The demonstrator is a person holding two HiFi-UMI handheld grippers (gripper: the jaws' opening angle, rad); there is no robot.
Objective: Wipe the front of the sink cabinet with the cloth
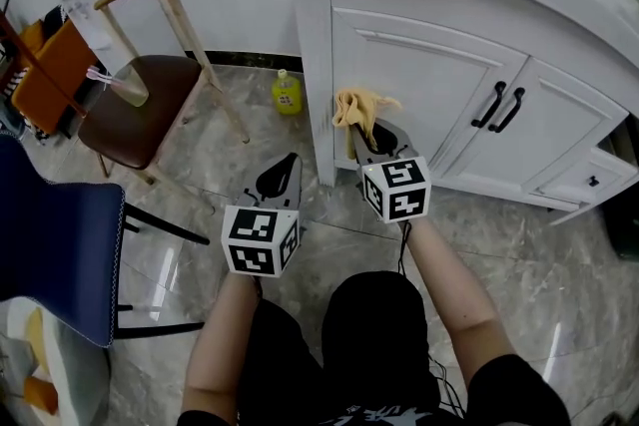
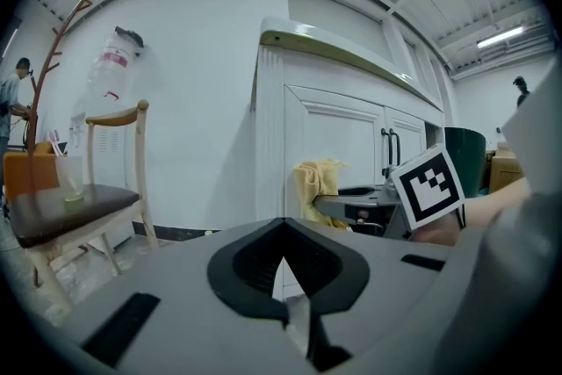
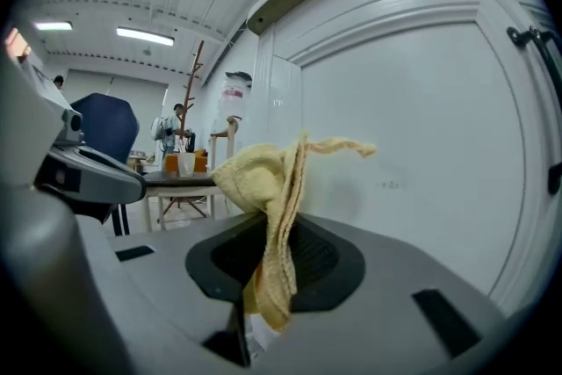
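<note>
A yellow cloth point(image 1: 356, 108) point(image 3: 268, 189) point(image 2: 318, 182) is pinched in my right gripper point(image 1: 367, 137) point(image 3: 277, 263), jaws shut on it. The cloth's top sticks up beside the left door panel of the white sink cabinet point(image 1: 429, 85) point(image 3: 413, 145) point(image 2: 329, 136), close to its surface; contact cannot be told. My left gripper point(image 1: 285, 177) point(image 2: 283, 263) is shut with nothing in it, lower and to the left, aimed at the cabinet's left corner post. The right gripper's marker cube point(image 2: 430, 186) shows in the left gripper view.
A wooden chair with a brown seat point(image 1: 140, 100) stands to the left, with a clear cup on it. A yellow bottle point(image 1: 287, 93) sits on the floor by the wall. A blue chair point(image 1: 55, 249) is at near left. Black door handles point(image 1: 499, 107) are on the cabinet's middle doors.
</note>
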